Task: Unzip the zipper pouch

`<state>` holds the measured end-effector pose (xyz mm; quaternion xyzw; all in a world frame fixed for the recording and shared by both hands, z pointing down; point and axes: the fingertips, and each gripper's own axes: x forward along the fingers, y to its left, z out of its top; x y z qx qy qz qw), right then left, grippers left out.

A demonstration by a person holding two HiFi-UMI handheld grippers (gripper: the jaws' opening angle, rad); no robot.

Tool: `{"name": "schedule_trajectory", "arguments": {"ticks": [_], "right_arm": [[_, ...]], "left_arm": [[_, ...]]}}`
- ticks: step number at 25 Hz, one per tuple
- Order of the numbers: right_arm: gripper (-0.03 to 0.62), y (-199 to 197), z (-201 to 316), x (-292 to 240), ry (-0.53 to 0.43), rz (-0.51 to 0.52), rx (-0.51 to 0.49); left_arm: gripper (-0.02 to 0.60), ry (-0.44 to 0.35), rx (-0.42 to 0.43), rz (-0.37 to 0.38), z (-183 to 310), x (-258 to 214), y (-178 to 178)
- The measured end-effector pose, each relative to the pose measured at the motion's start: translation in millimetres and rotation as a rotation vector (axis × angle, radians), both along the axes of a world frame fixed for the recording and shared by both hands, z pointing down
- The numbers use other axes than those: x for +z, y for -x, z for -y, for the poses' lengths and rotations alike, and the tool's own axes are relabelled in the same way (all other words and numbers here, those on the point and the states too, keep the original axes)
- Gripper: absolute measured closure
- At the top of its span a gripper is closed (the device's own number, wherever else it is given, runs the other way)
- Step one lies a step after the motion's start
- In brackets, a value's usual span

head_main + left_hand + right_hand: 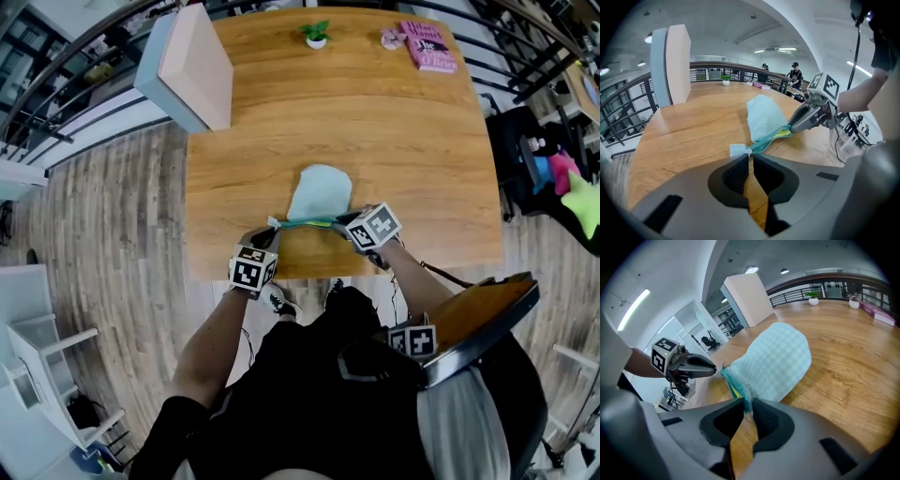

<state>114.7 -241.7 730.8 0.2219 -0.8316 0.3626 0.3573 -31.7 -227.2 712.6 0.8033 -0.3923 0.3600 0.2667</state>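
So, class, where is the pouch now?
In the head view, the pouch lies at the table's near edge, held between the left gripper and right gripper.

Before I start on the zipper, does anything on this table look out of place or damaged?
Nothing stands out. The zipper pouch lies at the table's near edge, its zipper stretched between the left gripper and right gripper; nothing looks spilled or torn.

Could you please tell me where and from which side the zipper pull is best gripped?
Pinch the pale pull tab at the zipper's left end, coming from the table's near edge. It juts beyond the pouch, free of fabric, as the left gripper has it; the right gripper steadies the other end.
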Motion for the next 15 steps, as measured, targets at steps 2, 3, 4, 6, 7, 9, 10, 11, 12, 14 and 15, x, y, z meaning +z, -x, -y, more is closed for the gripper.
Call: {"name": "schedule_trajectory", "arguments": {"ticks": [2,3,4,6,7,9,10,11,12,14,15], "right_arm": [[0.512,-1.3,-0.3,-1.2,-0.016,-0.012,0.007],[0.502,-2.0,-0.3,-2.2,-0.022,-0.019,0.01],[0.483,-2.6,-1.0,-3.6,-0.025,-0.025,0.013],[0.434,-3.8,-3.0,-10.1,-0.031,-0.029,0.027],[0.422,-4.8,-3.3,-15.6,-0.038,-0.026,0.042],[0.41,-9.1,0.8,-30.0,-0.067,-0.018,0.083],[0.408,-11.8,4.9,-38.6,-0.083,-0.013,0.104],[0.408,-13.6,8.8,-48.0,-0.099,-0.005,0.121],[0.408,-13.8,12.1,-58.3,-0.114,0.007,0.135],[0.408,-12.5,19.9,-84.0,-0.153,0.04,0.162],[0.408,-12.1,24.7,-99.4,-0.176,0.06,0.177]], "left_arm": [[0.546,-0.017,0.003,-0.013,0.0,-5.3,-2.1],[0.545,-0.031,0.003,-0.018,0.9,-9.5,-2.7],[0.54,-0.044,0.0,-0.025,1.4,-14.7,-2.8],[0.515,-0.067,-0.009,-0.043,0.9,-28.7,-2.1],[0.508,-0.079,-0.011,-0.049,0.3,-37.0,-1.6],[0.498,-0.112,0.003,-0.057,2.4,-55.9,-3.5],[0.494,-0.138,0.015,-0.065,6.0,-67.4,-6.0],[0.489,-0.169,0.021,-0.076,10.1,-80.4,-7.5],[0.486,-0.2,0.019,-0.09,14.3,-94.1,-7.1],[0.483,-0.258,-0.016,-0.13,23.1,-121.4,-0.1],[0.483,-0.283,-0.044,-0.152,27.4,-134.3,5.6]]}}
